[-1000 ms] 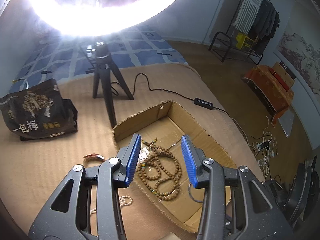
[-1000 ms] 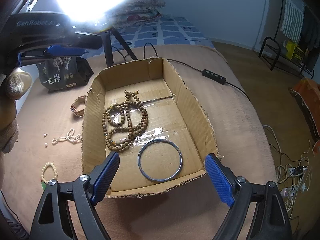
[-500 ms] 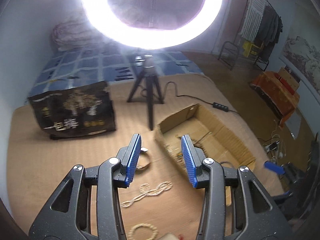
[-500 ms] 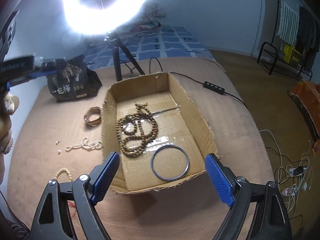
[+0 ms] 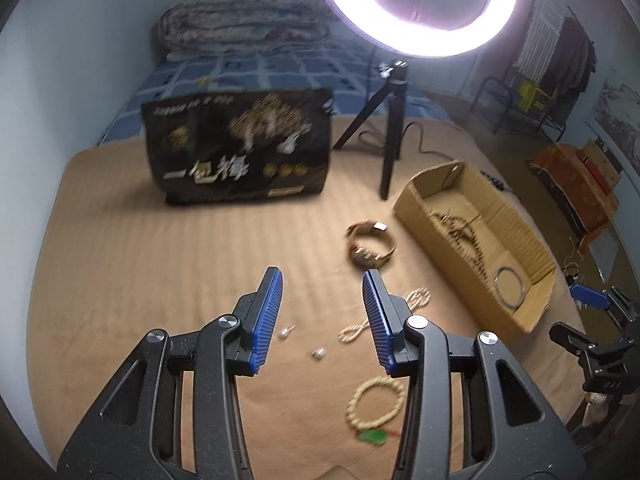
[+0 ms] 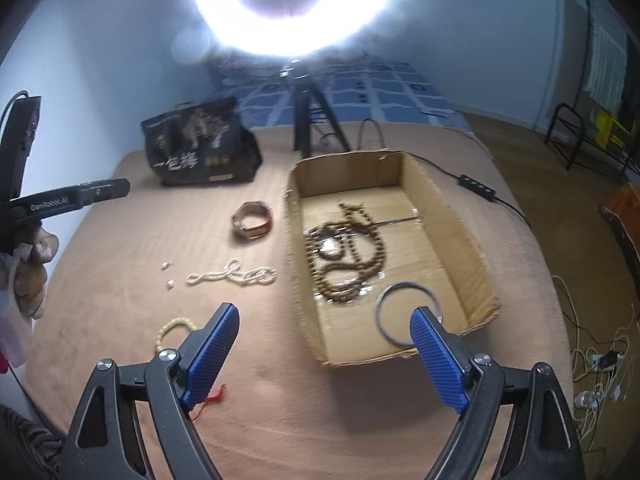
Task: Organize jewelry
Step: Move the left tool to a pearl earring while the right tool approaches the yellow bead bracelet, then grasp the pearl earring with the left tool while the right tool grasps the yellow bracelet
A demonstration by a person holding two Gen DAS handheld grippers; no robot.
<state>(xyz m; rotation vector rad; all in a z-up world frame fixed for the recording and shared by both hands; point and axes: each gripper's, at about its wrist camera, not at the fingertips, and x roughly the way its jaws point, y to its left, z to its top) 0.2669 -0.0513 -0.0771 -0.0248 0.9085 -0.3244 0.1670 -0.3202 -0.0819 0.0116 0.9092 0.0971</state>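
Note:
A cardboard box [image 6: 460,248] [image 5: 436,236] on the tan blanket holds a brown bead necklace [image 6: 344,252] and a metal bangle [image 6: 408,314]. Left of it lie a leather watch [image 6: 253,221] [image 5: 370,246], a pearl chain [image 6: 234,274] [image 5: 360,326], two loose pearls [image 6: 167,274] and a cream bead bracelet [image 6: 176,328] [image 5: 374,402]. My left gripper [image 5: 322,320] is open and empty above the blanket, left of the pearl chain. My right gripper [image 6: 324,354] is open and empty at the box's near left corner.
A black printed bag [image 5: 240,152] [image 6: 200,144] stands at the back. A ring light on a tripod [image 5: 390,128] [image 6: 308,120] stands behind the box, its cable and switch [image 6: 476,188] trailing right. Bed edge and floor with cables are at right.
My left gripper has swung left, away from over the box, to the loose jewelry on the blanket. My right gripper has shifted left toward the box's near left corner. Both stay open.

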